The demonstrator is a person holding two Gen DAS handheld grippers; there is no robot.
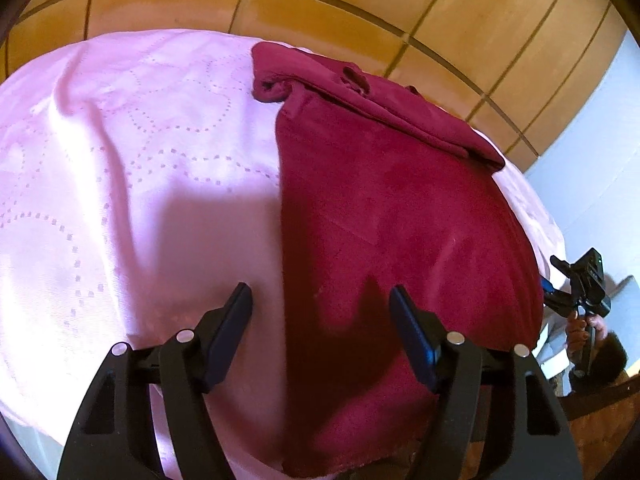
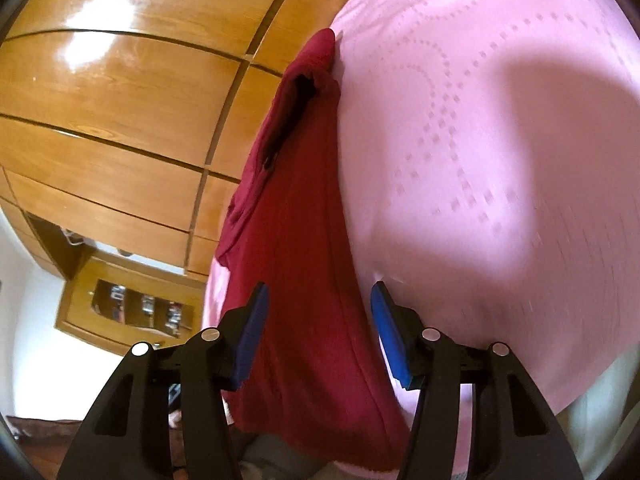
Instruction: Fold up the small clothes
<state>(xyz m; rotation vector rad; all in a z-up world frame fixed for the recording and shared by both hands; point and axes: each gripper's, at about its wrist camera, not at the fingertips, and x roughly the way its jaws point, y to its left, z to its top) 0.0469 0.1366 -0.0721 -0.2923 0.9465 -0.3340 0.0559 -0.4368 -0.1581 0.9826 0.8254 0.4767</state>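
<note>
Dark red garment (image 1: 400, 200) lying flat on pink bedsheet (image 1: 120, 160), long axis running from near edge to far. Left tongs (image 1: 320, 300) apart, straddling its left border; right tongs (image 2: 320, 300) apart over the near hem, not yet clamped. Right seemingly nearer.

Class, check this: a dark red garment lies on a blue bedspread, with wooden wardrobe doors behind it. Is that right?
Not quite. The bedspread is pink, not blue, as the left wrist view shows. The rest holds: the dark red garment lies on it, with wooden wardrobe doors behind.
</note>
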